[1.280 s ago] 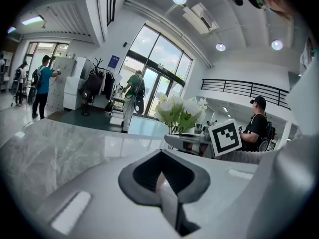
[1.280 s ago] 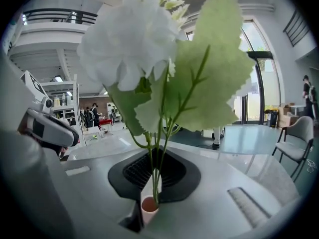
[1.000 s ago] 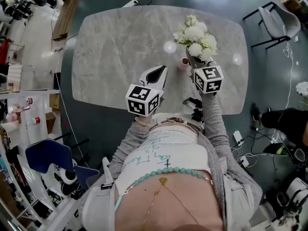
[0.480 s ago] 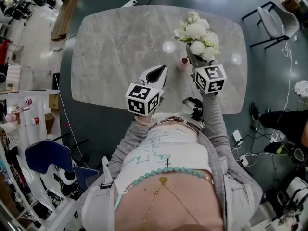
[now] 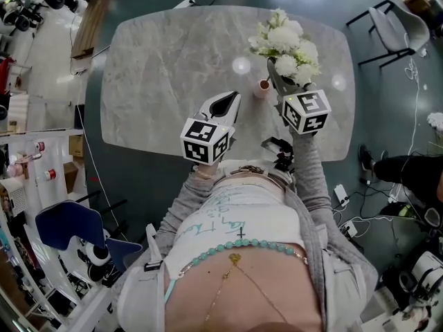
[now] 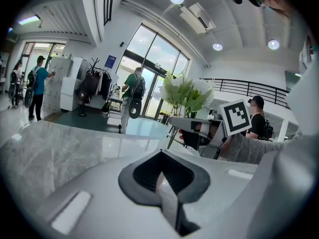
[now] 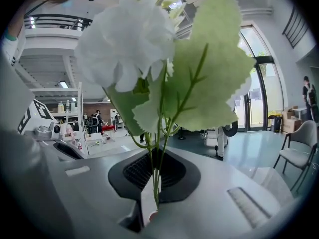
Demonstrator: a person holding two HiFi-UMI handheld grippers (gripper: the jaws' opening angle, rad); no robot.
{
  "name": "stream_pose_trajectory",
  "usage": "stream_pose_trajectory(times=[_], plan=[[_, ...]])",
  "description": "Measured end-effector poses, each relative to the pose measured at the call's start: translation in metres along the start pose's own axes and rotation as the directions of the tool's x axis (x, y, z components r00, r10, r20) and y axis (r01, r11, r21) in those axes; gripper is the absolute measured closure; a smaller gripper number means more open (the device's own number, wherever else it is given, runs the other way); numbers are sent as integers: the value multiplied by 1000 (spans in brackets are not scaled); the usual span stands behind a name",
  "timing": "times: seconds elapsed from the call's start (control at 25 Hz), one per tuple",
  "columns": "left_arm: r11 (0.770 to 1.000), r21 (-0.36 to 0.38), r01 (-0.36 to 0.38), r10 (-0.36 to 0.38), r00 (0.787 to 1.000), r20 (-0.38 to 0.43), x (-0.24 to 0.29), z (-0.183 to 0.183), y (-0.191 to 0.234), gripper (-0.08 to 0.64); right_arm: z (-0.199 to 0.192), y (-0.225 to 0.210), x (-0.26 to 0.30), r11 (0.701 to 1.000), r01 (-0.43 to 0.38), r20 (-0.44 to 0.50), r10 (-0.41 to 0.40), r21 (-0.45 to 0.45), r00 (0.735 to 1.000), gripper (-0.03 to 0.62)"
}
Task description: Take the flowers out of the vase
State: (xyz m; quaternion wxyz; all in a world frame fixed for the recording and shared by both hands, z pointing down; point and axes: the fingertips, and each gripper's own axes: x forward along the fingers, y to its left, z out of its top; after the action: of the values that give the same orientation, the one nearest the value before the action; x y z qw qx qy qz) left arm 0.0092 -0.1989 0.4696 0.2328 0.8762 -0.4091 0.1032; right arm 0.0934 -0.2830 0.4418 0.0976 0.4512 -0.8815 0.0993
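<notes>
Nearest the person, the left hand-held gripper (image 5: 225, 104) hovers over the bench (image 5: 159, 68), its jaws together on nothing. To its right, the right hand-held gripper (image 7: 153, 185) is clamped on the thin stems of the flowers (image 5: 285, 40), which run roughly upright with the heads leaning far. The small vase (image 5: 264, 86) sits just left of that grip, so I'd judge the pull goes straight up along the stems.
</notes>
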Motion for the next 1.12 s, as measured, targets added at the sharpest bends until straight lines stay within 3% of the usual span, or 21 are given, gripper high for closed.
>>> stream_pose_trajectory(times=[1.12], plan=[[1000,3,5,-5,1000,-8,0,-9,0,558,48,21,-16,997,-68,48,67,19,997,557]])
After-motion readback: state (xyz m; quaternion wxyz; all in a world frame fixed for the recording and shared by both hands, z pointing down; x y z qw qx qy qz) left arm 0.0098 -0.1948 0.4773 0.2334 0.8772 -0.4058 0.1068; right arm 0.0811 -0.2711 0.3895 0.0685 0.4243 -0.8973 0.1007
